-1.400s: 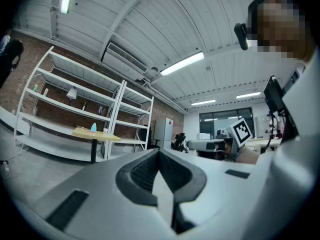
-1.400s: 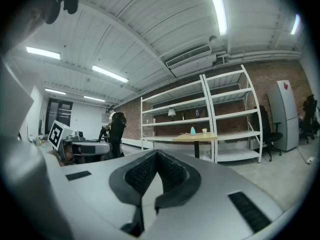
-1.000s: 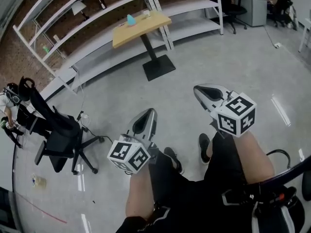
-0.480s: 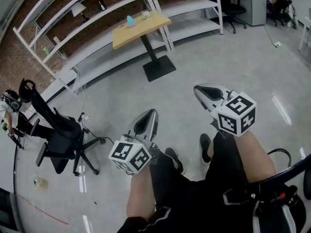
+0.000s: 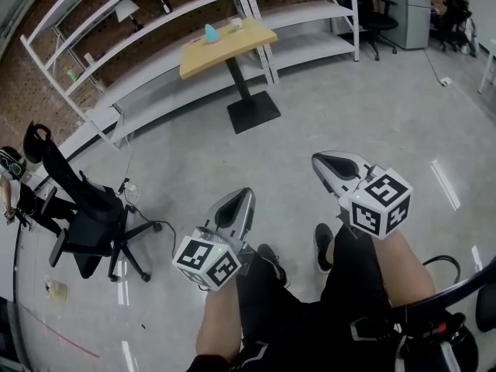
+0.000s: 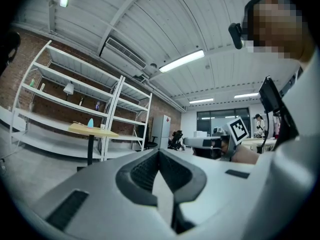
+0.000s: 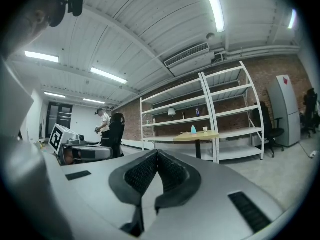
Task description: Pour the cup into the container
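Observation:
A small white cup (image 5: 235, 22) and a light-blue container (image 5: 210, 32) stand on a far wooden table (image 5: 225, 45), well away from both grippers. Both also show in the left gripper view, cup (image 6: 102, 126) and blue container (image 6: 90, 123), and in the right gripper view, cup (image 7: 205, 129) and blue container (image 7: 193, 129). My left gripper (image 5: 235, 200) and right gripper (image 5: 329, 161) rest over the seated person's thighs, pointing toward the table. Each is shut with nothing between its jaws; the closed tips meet in the left (image 6: 159, 151) and right (image 7: 157, 154) gripper views.
White shelving (image 5: 139, 29) lines the brick wall behind the table. A black office chair (image 5: 85, 223) stands on the floor at the left, with a person (image 5: 12, 184) at the left edge. Bare grey floor lies between my legs and the table's black base (image 5: 253, 108).
The head view has shifted slightly, so both grippers sit a little lower in the picture. The person at the left has moved toward the frame's edge. The jaws have not moved.

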### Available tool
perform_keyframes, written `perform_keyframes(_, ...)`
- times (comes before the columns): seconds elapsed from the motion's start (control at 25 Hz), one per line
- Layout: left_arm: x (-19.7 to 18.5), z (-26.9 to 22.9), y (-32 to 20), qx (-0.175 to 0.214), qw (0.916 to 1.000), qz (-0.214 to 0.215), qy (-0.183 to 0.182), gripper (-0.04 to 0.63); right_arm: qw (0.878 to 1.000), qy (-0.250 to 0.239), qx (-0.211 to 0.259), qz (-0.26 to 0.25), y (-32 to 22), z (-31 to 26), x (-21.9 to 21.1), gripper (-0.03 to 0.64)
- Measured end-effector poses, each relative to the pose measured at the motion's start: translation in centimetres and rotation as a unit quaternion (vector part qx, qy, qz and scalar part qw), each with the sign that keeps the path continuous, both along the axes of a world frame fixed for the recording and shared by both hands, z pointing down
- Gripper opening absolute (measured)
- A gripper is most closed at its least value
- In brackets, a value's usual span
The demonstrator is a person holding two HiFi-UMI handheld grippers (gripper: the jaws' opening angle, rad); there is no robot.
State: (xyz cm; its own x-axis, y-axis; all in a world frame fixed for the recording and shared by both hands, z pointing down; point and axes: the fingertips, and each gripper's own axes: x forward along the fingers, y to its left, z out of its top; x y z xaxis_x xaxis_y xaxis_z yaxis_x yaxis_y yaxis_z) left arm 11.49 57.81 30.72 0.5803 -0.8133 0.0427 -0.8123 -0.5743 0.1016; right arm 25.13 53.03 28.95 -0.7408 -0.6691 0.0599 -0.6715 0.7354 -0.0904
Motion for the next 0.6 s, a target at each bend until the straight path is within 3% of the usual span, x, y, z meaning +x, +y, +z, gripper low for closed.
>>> perform_keyframes(0.28,-0.6,2.0,-4.1,-0.02,0.9997,0.003,0.011,0.002,1.0,0.01,-0.003,-0.003,-3.9,1.1,-0.7,0.0)
perform_keyframes(0.6,-2.0,0.1,-9.5,0.004,0.9999,0.01,0.005,0.002,1.0,0.018,0.009,-0.007,-8.6,-0.3,-2.5,0.0)
